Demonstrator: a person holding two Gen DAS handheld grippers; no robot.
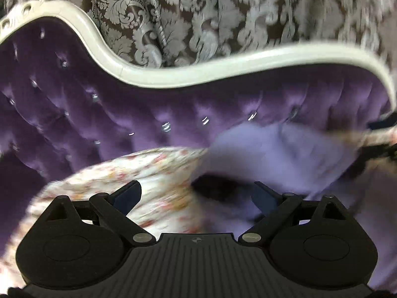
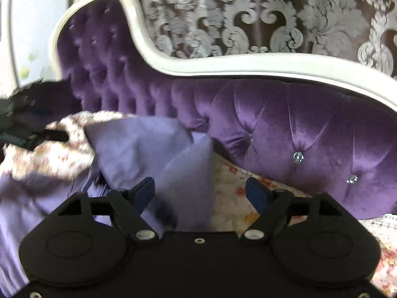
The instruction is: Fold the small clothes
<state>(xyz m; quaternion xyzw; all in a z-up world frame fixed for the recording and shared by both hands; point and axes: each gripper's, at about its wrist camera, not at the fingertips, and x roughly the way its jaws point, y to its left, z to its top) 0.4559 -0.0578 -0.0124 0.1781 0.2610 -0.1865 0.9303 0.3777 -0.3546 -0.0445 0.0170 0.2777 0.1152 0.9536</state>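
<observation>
A lavender garment (image 1: 280, 149) lies crumpled on a floral sheet (image 1: 153, 171) spread over the sofa seat. It also shows in the right wrist view (image 2: 148, 146), partly folded into a raised peak. My left gripper (image 1: 196, 196) is open and empty, just above the sheet and the garment's near edge. My right gripper (image 2: 199, 191) is open and empty, with the garment's fold between and in front of its fingers. The left gripper shows blurred at the left edge of the right wrist view (image 2: 29, 124). The right gripper shows blurred at the right edge of the left wrist view (image 1: 382, 136).
A purple tufted velvet sofa back (image 1: 99, 104) with a white curved frame (image 1: 173, 77) rises behind the clothes; it also shows in the right wrist view (image 2: 297, 124). A brown damask curtain (image 2: 273, 12) hangs behind it. The floral sheet (image 2: 235, 191) reaches the right side.
</observation>
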